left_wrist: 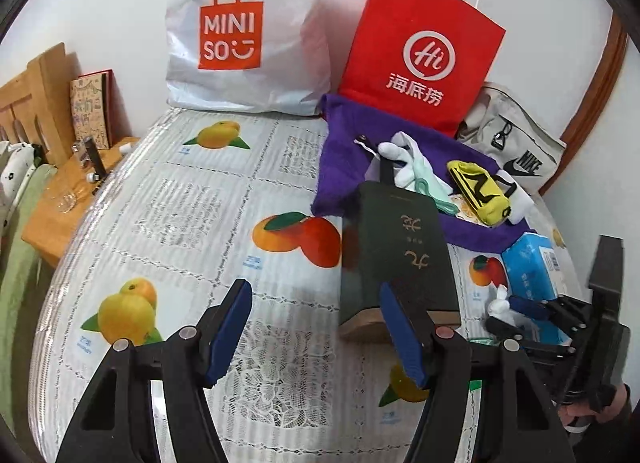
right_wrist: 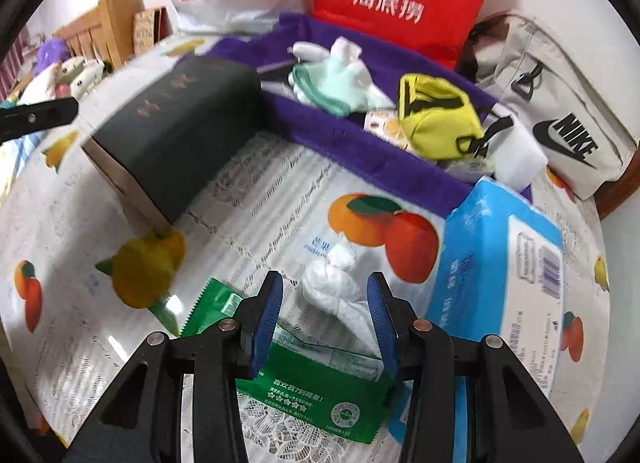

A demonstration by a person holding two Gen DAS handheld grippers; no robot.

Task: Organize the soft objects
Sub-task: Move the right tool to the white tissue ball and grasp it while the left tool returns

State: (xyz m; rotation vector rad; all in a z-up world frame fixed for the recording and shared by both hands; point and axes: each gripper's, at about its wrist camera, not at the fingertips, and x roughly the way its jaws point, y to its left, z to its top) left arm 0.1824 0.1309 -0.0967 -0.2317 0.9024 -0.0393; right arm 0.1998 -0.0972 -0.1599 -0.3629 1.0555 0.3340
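Observation:
A purple cloth (left_wrist: pixel 360 131) (right_wrist: pixel 360 147) lies on the table with white and mint gloves (left_wrist: pixel 412 167) (right_wrist: pixel 340 79) and a yellow pouch (left_wrist: pixel 480 191) (right_wrist: pixel 436 123) on it. A crumpled white tissue (right_wrist: pixel 332 287) lies on a green packet (right_wrist: pixel 316 383), between the open fingers of my right gripper (right_wrist: pixel 326 323). The right gripper also shows in the left wrist view (left_wrist: pixel 508 311). My left gripper (left_wrist: pixel 320 327) is open and empty above the table, near a dark box (left_wrist: pixel 396 255) (right_wrist: pixel 176 123).
A blue tissue pack (right_wrist: pixel 504 275) (left_wrist: pixel 532 263) lies at the right. A white MINISO bag (left_wrist: pixel 248 31), a red paper bag (left_wrist: pixel 420 51) and a grey Nike bag (right_wrist: pixel 560 111) stand at the back. A wooden shelf (left_wrist: pixel 64 183) is at the left.

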